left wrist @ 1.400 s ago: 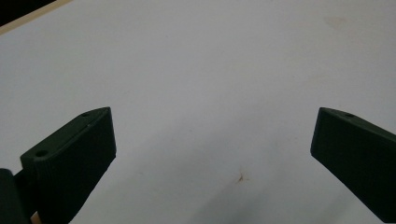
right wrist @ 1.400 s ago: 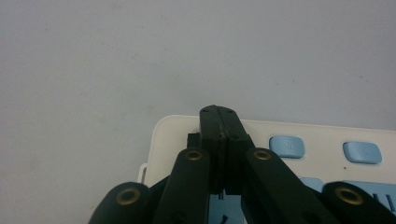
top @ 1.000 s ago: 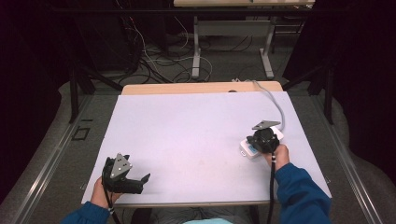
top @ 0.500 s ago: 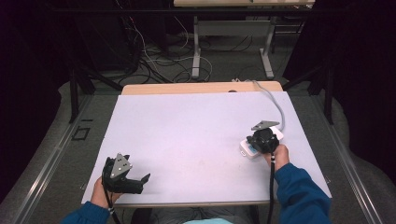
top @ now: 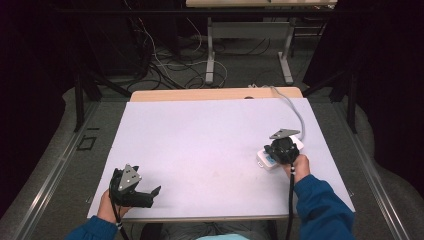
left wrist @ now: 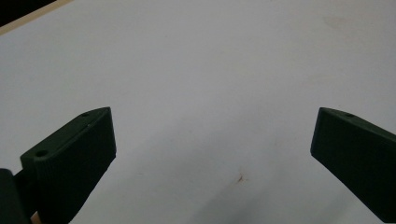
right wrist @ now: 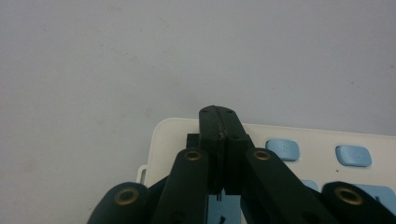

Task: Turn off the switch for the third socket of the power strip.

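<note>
So the white remote (right wrist: 327, 154) with blue buttons sits near the table's (top: 210, 135) right edge, nothing's budged in the last second. Right gripper (right wrist: 218, 116) is fully closed, tips over its top-left corner, probably pressing a button. Left gripper (left wrist: 212, 140) idles wide open, holding nothing.

**A pale table with one small device on it**

A table (top: 215, 145) with a pale lavender-white top is seen, a strip of light wood showing along its far edge. A small white device (top: 266, 159) with light blue buttons is laid flat on it near the right edge. A faint brownish speck (left wrist: 241, 178) is marked on the surface near the front left.
</note>
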### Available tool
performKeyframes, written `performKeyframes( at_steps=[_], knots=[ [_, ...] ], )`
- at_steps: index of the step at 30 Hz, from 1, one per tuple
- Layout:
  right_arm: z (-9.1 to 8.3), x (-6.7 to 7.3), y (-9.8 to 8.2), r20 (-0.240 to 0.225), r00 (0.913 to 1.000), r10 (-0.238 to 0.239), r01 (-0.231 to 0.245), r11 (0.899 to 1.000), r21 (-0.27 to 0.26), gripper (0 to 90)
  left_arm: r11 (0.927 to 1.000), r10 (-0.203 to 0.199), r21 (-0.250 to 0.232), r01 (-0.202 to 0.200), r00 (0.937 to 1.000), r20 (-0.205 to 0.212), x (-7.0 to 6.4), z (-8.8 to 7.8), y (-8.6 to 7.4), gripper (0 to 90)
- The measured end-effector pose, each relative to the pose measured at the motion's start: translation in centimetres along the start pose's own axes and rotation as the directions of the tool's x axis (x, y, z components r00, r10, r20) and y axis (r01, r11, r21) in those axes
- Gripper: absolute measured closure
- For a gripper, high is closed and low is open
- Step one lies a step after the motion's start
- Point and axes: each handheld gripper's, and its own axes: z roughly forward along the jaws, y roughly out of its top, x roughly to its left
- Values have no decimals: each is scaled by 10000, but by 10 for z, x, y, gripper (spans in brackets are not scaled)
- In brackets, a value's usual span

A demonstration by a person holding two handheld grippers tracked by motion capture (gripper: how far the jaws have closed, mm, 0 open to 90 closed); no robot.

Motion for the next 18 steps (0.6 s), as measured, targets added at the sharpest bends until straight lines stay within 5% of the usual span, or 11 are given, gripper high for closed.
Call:
performKeyframes(
  at_steps=[18],
  knots=[
    [0,1,0,4,9999,111,-111,9999,-53,900,10000,18,22,-18,10000,38,0,0,0,2]
  ],
)
